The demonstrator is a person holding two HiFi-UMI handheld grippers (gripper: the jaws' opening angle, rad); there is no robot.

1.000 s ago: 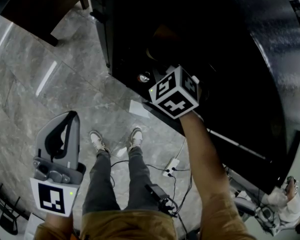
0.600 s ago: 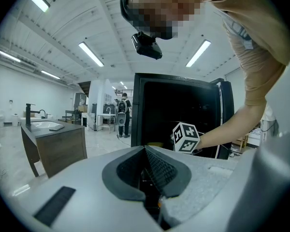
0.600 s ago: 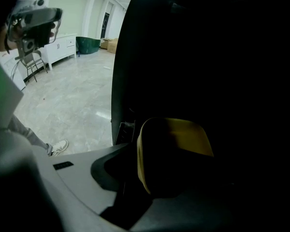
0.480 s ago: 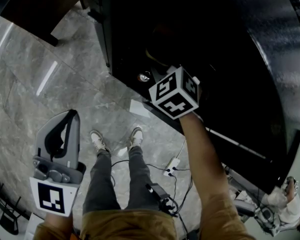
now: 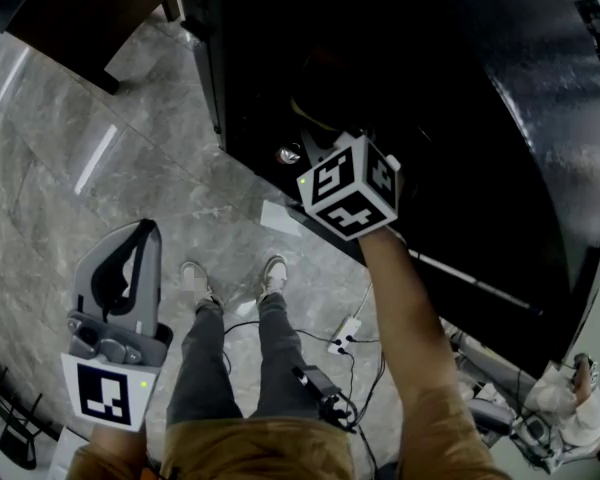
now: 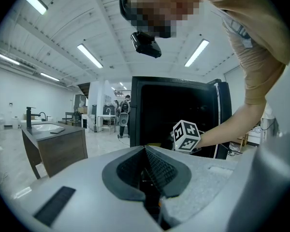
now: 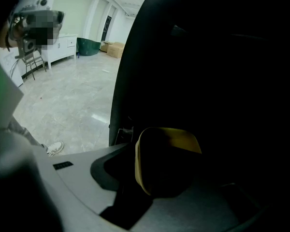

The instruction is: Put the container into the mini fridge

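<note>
My right gripper (image 7: 157,192) grips the yellow container (image 7: 166,161) between its 2 jaws and reaches into the dark opening of the black mini fridge (image 5: 450,88), just inside the cabinet's left edge. The inside is so dark that I can't tell whether a shelf lies under the container or how near the back wall is. That is my main worry. Letting go over nothing would drop or tip the container, and pushing on blind could knock it against a shelf edge. My left gripper (image 6: 147,166) hangs low over the marble floor (image 5: 100,168), jaws pressed together on nothing.
</note>
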